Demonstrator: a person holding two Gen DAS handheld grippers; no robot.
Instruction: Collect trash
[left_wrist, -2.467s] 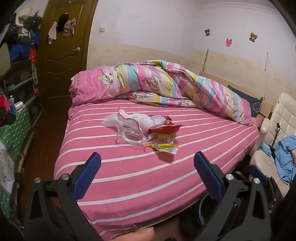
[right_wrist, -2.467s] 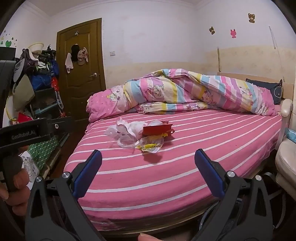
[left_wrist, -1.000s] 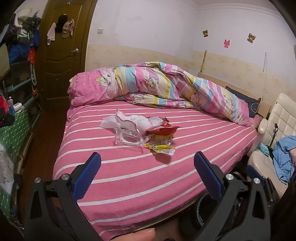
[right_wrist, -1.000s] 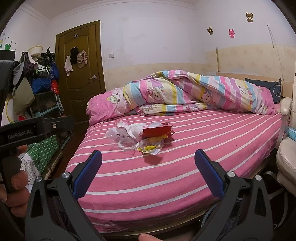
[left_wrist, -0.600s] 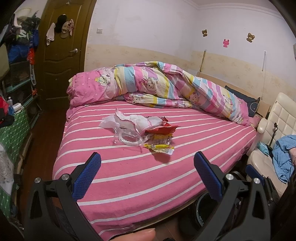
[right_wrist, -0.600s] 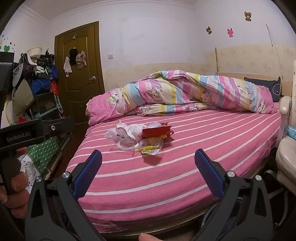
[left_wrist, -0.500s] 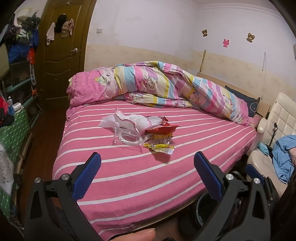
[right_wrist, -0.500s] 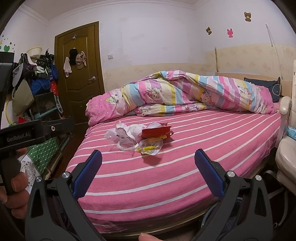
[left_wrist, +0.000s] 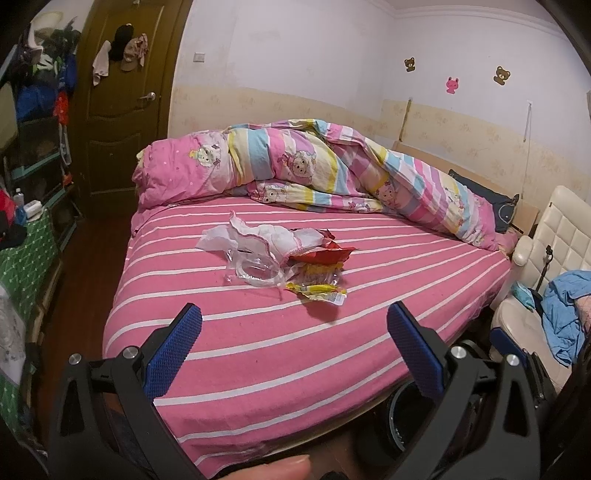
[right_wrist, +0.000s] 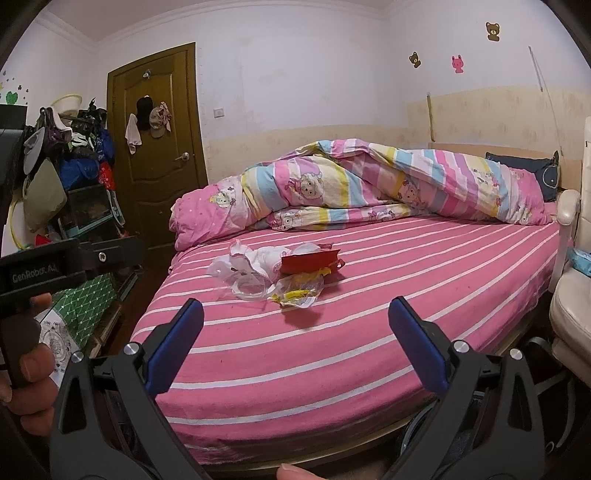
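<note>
Duvet (left_wrist: 332, 173) behind trash pile (left_wrist: 284, 258) on bed (left_wrist: 406, 280)

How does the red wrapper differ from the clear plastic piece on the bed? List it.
The red wrapper is opaque and stands up on edge; the clear plastic piece is see-through and lies low. The red wrapper sits toward the quilt side, the clear plastic piece nearer the door side. Both rest in one heap on the striped sheet, untouched by either gripper.
</note>
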